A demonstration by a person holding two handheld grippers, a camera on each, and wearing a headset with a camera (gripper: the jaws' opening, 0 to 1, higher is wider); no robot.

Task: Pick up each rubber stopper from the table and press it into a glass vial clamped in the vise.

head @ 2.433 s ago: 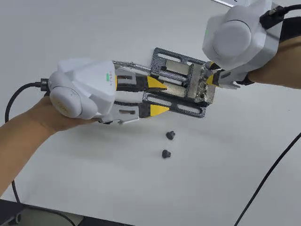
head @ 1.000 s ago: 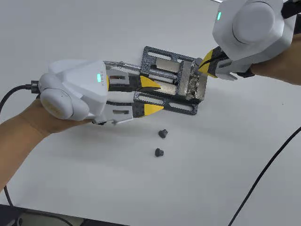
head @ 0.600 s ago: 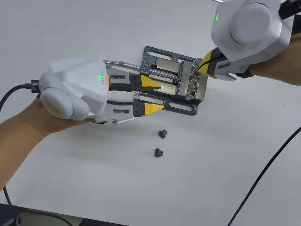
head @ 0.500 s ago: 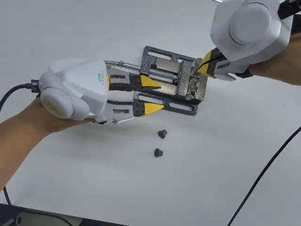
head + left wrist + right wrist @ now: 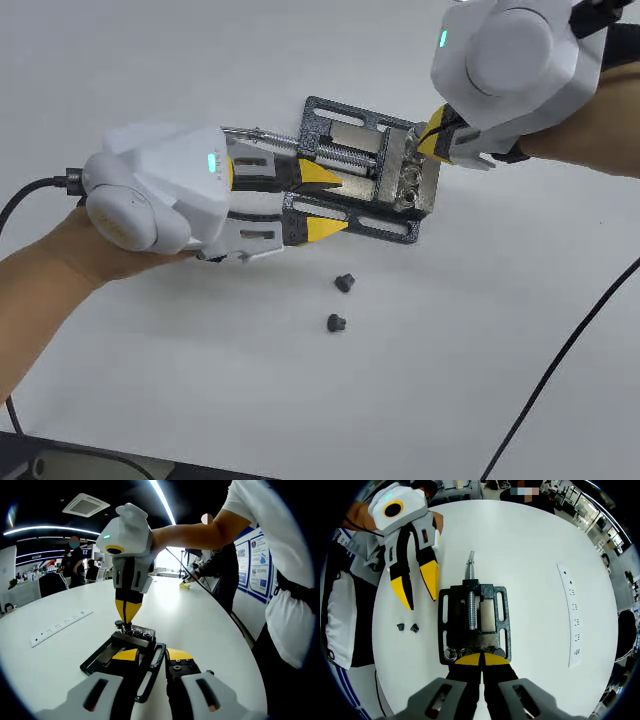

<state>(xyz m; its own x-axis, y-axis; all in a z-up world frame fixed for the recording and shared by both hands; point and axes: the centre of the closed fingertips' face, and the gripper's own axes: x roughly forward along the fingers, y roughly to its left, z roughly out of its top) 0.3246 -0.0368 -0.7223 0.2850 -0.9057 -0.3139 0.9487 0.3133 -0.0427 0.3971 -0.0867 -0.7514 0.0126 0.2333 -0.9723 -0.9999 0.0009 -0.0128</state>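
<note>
A dark metal vise (image 5: 350,170) lies flat on the white table, with small glass vials (image 5: 410,185) clamped in a row at its right end. My left gripper (image 5: 322,203) is open, its yellow-tipped jaws astride the vise's near base rail (image 5: 155,655). My right gripper (image 5: 425,155) points down with shut jaws, tips just over the vials (image 5: 137,629). I cannot tell whether a stopper is between them. In the right gripper view its tips (image 5: 481,660) meet over the vial row (image 5: 457,653). Two black rubber stoppers (image 5: 344,283) (image 5: 334,323) lie loose in front of the vise.
A white power strip (image 5: 570,615) lies on the round table beyond the vise. Black cables trail at the right (image 5: 560,360) and far left (image 5: 30,200). People (image 5: 80,560) stand in the background behind the table.
My right gripper has drifted slightly left over the vial end of the vise. The left gripper, vise and loose stoppers have stayed put.
</note>
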